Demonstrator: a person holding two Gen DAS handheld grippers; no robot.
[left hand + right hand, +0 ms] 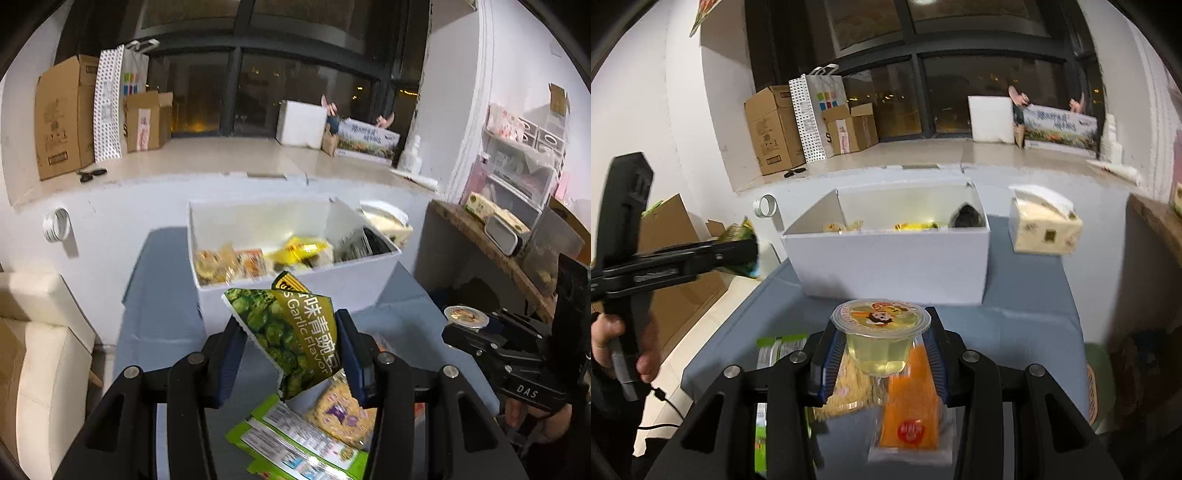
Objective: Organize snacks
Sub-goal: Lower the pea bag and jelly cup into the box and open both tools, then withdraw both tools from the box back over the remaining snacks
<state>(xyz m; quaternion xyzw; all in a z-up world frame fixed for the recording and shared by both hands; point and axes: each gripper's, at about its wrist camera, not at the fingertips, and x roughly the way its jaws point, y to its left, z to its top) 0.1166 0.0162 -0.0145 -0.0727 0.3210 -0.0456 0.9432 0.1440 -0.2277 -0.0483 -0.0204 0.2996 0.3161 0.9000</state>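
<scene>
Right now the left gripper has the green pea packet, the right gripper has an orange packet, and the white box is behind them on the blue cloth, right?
One slip: the right gripper holds a clear jelly cup, not the orange packet, which lies on the blue cloth beneath; the right wrist view shows it. The left gripper does hold the green pea packet, white box behind.

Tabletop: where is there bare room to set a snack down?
Bare blue cloth lies between the white box and the tissue pack, and left of the box. The near edge is crowded with snack packets.
</scene>
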